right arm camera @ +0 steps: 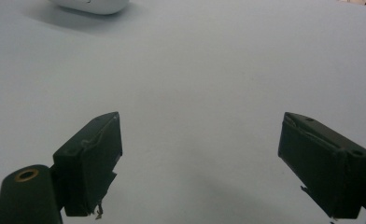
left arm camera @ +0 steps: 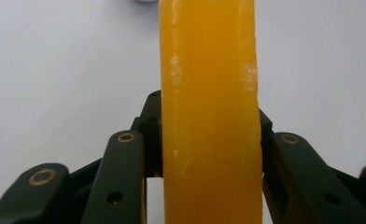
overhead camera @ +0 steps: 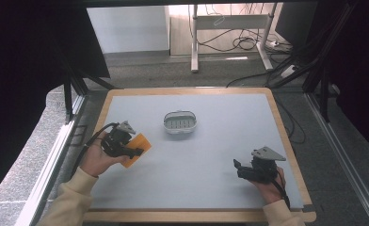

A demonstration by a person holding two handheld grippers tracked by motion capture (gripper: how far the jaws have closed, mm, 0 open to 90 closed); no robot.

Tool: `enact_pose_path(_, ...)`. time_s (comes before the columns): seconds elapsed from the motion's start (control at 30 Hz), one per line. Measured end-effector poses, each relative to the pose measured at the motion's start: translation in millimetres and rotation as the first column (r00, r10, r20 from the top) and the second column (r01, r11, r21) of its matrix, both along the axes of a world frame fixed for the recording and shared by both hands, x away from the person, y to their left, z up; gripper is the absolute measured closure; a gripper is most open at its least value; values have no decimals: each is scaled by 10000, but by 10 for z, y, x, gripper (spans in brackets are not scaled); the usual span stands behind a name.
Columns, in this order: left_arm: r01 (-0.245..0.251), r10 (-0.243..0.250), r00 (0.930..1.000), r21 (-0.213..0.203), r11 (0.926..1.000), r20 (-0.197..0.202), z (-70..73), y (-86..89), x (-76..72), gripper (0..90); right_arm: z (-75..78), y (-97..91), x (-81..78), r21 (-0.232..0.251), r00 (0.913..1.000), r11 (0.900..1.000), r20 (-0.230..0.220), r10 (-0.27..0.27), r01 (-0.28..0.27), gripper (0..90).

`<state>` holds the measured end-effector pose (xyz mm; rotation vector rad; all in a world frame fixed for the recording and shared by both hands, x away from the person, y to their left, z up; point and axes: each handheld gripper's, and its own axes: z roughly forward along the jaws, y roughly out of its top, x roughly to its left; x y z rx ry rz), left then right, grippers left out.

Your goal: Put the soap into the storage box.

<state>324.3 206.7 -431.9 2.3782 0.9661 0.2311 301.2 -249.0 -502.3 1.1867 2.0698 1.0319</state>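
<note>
**Ana:** High view first — the left gripper (overhead camera: 136, 151) has the orange bar of soap (overhead camera: 139, 147) clamped between its jaws, at the left side of the table (overhead camera: 220, 155); the bar sits tilted, seemingly just off the grey surface, though I can't be sure of the gap.

**Ben:** Agreed; the left gripper view shows the soap (left arm camera: 209, 116) running straight up between the two black jaws, both pressed against its flat sides; the hold looks centred, not out on a corner.

**Ana:** So the likely step is carrying it to the white soap dish (overhead camera: 180, 122), which stands near the middle of the table, up and to the right of the bar; well apart from it for now.

**Ben:** Then keep the squeeze steady — soap is slick, and a looser hold could let it slide; lift enough to clear the dish's rim, bring the bar level over the slotted floor, lower it, and only then release.

**Ana:** And the right gripper (overhead camera: 239, 169)?

**Ben:** Jaws wide apart, nothing between them, resting near the table's right front; it's clear of the path, so I'd leave it there.
</note>
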Motion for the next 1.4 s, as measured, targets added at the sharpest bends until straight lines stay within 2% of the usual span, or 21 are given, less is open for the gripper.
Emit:
enact_pose_path(0.33,164,-166,9998,128,9998,124,50,-10,131,623,-8,-18,2,15,9999,9999,-39,-128,128,142)
enact_pose_path(0.43,187,-189,9997,98,9998,182,64,-8,143,623,-8,-16,0,3,9999,9999,-34,-122,122,142)
enact_pose_path(0.57,346,-341,9991,-168,9993,248,88,-6,162,623,-17,-15,-11,-65,9998,9998,-65,-172,172,142)
enact_pose_path(0.8,477,-474,9980,-59,9988,428,113,-58,226,623,-13,-20,-25,-32,9998,9998,-8,-208,208,142)
enact_pose_path(0.93,433,-425,9976,-134,9990,547,137,-76,254,623,-14,-23,-25,-34,9998,9998,1,-217,217,142)
enact_pose_path(1.0,461,-460,9972,-1,9989,584,157,-94,287,623,-16,-27,-22,-57,9998,9998,26,-197,197,142)
enact_pose_path(1.4,730,-737,9944,121,9973,753,186,-192,368,623,-13,-29,-27,-32,9999,9999,9,-124,124,142)
